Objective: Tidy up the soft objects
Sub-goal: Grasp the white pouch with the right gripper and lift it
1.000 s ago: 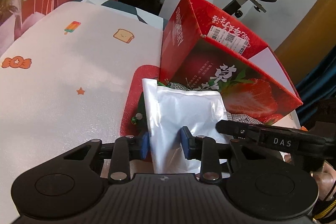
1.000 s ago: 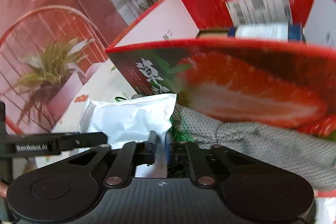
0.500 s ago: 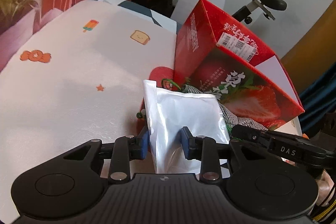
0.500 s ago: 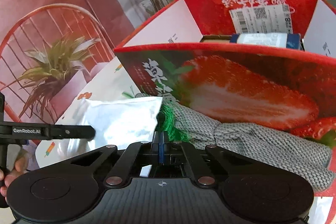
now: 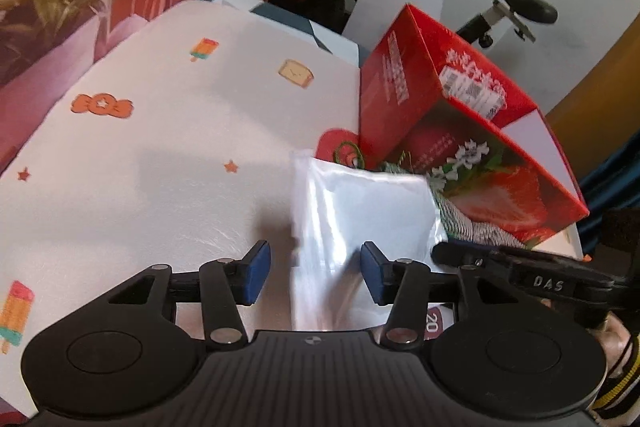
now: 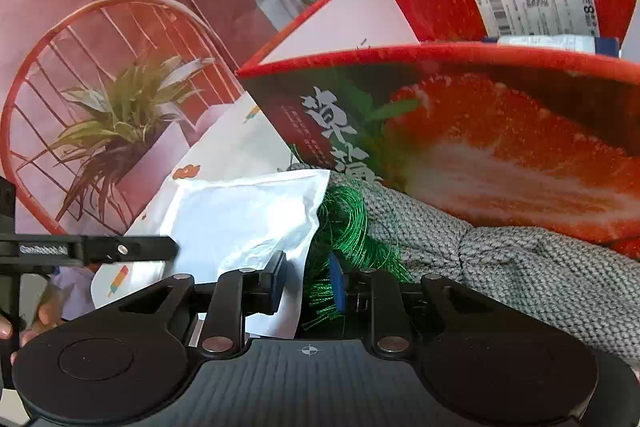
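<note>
in the left wrist view the bench (image 5: 168,155) fills the left side, covered in a white cloth printed with candy, toast and ice lollies. the left gripper (image 5: 316,273) has just been opening; its blue pads (image 5: 256,273) now stand spread, with the white pouch (image 5: 360,215) between them but touched by neither pad. the pouch lies on the bench, its far edge against the green twine (image 5: 348,153) and the grey knit (image 5: 472,227). right of these stands the red box (image 5: 460,131), open at the top, printed with strawberries and bearing a barcode label. the right gripper's black side arm crosses the lower right corner.

in the right wrist view the left gripper's black arm and a hand (image 6: 40,319) sit at the far left edge. next comes the pouch (image 6: 240,223), lying on the cloth. the right gripper (image 6: 306,285) has also just been opening; its jaws stand a little apart, with the pouch's near corner and some twine (image 6: 348,223) in the gap, though it is hard to tell whether either pad touches them. the knit (image 6: 500,267) runs off to the right along the foot of the box (image 6: 500,155), touching it.
</note>
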